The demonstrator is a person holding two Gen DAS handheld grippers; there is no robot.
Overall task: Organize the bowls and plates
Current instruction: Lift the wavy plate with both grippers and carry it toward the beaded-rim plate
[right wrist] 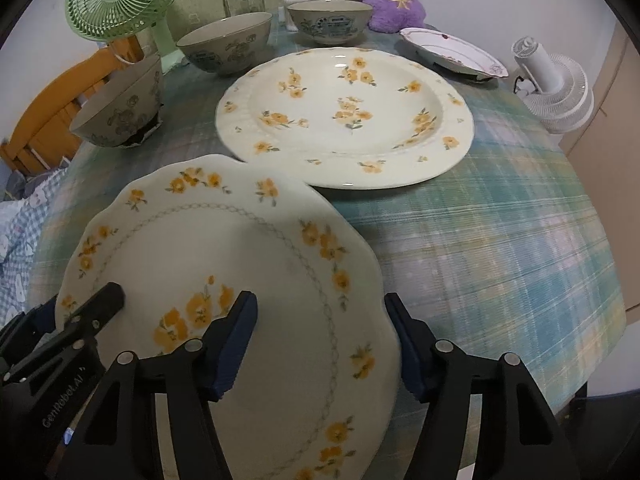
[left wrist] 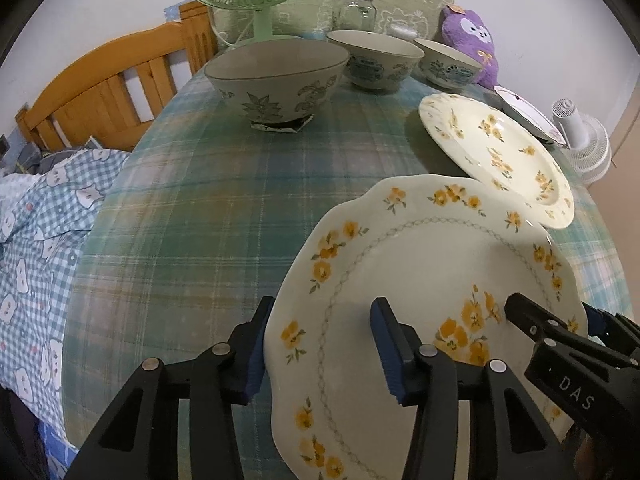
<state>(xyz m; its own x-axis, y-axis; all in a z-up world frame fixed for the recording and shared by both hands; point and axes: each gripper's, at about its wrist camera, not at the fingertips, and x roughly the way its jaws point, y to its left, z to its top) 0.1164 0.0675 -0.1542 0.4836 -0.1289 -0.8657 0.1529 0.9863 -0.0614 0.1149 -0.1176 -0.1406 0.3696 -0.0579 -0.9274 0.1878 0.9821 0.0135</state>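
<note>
Both jaws half-open, astride scalloped plate rim

My tongs are black with blue pads. The scalloped plate is cream with orange flowers and a grey chain ring; the round plate is cream with orange sprigs. The bowls at the tablecloth's far edge are beige with dark leaf prints (teal-tinted). The tablecloth is teal-and-white plaid.
</note>
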